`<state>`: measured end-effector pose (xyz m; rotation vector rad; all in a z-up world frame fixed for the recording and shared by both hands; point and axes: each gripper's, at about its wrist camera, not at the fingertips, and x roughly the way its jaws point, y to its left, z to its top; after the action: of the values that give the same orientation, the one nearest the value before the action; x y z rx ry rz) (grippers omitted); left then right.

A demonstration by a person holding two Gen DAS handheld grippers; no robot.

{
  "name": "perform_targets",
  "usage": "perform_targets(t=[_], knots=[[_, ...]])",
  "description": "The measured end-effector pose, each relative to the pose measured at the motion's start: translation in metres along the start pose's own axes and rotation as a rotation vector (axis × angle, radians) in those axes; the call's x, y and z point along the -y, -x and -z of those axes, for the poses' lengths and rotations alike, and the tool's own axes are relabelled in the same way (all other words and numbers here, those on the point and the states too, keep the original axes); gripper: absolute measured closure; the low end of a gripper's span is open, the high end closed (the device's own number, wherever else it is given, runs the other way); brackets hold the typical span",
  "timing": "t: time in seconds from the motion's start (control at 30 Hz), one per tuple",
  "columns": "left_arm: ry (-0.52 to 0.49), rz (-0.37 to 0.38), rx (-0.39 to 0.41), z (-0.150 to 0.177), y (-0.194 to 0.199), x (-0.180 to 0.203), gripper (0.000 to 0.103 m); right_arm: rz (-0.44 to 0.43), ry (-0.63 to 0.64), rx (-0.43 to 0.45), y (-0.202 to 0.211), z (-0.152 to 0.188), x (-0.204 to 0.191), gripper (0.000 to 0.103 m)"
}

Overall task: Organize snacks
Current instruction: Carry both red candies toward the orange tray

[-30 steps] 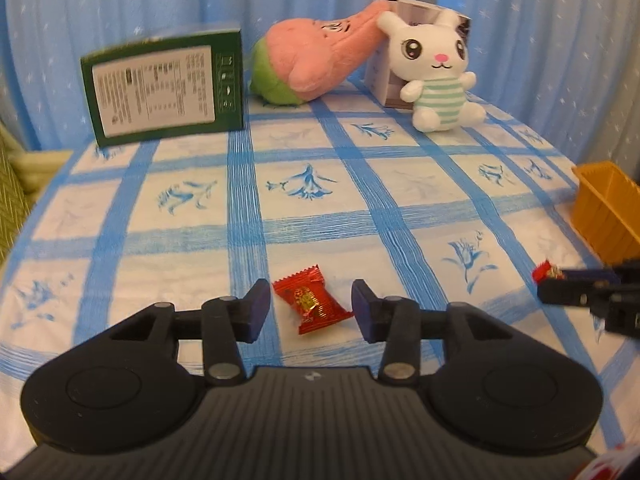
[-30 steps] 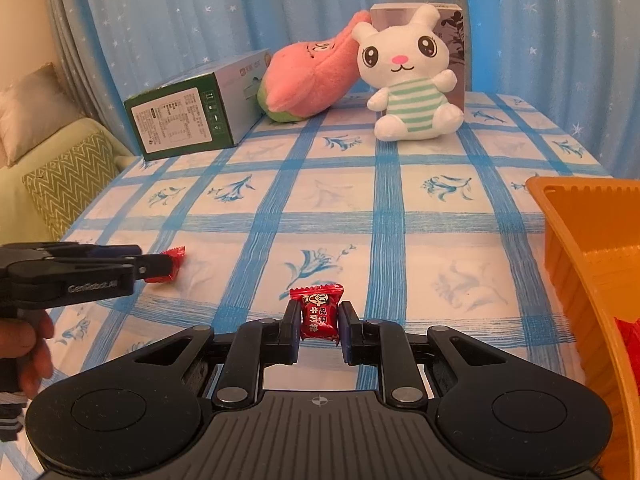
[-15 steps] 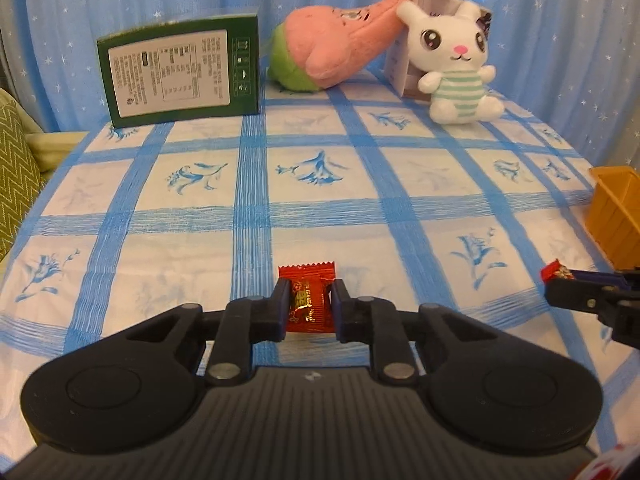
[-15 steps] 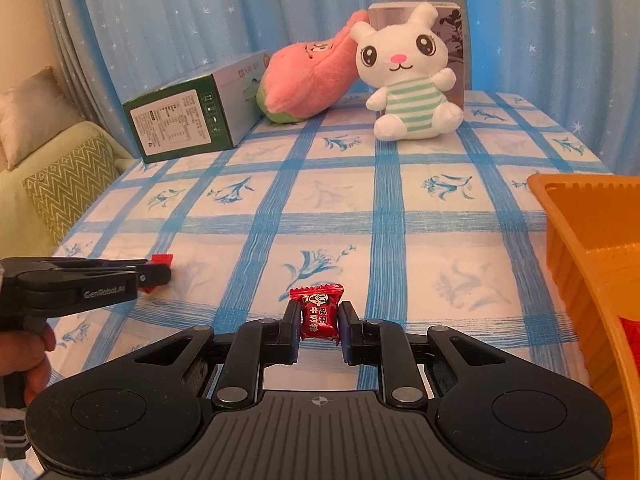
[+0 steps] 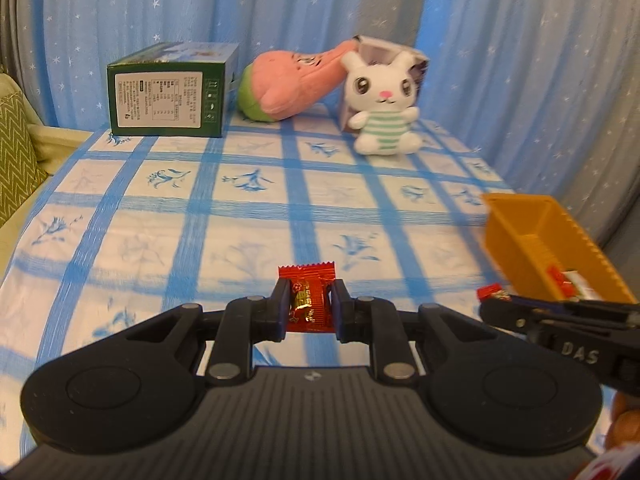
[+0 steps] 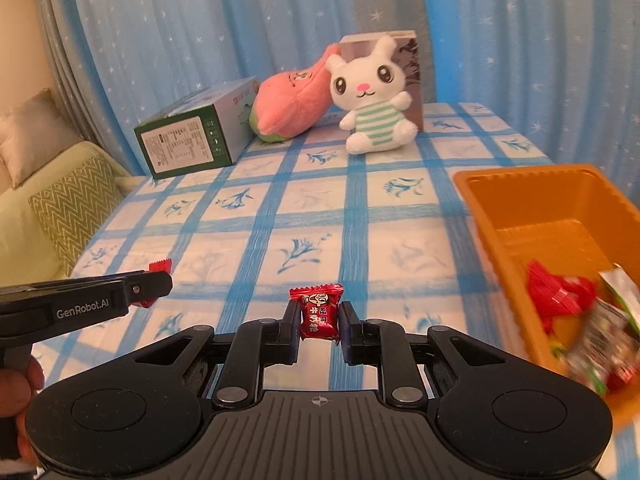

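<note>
My left gripper is shut on a red and gold wrapped candy, held above the blue checked tablecloth. My right gripper is shut on a red wrapped candy with white print, just left of the orange tray. The tray holds several wrapped snacks at its near end. In the left wrist view the tray is at the right, with the right gripper's fingers and its candy in front of it. The left gripper shows at the left of the right wrist view.
At the back of the table stand a green box, a pink and green plush, a white rabbit plush and a grey box behind it. A sofa with a patterned cushion is left of the table. Blue curtains hang behind.
My left gripper closed on the red and gold candy and lifted it off the cloth. My right gripper, still holding its candy, rose and moved toward the orange tray, whose inside now shows.
</note>
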<state>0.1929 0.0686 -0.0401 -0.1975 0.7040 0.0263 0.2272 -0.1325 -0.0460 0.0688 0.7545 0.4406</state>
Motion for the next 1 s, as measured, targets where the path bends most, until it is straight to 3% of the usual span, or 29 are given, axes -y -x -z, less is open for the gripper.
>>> perform_targets(t=[0.43, 1.0], knots=[[-0.044, 0.042, 0.001, 0.033, 0.086, 0.057, 0.084, 0.007, -0.035, 0.052, 0.096, 0.027, -0.007, 0.083], [-0.082, 0.066, 0.0, 0.045, 0.121, 0.087, 0.084, 0.032, -0.049, 0.075, 0.147, 0.048, 0.008, 0.083]])
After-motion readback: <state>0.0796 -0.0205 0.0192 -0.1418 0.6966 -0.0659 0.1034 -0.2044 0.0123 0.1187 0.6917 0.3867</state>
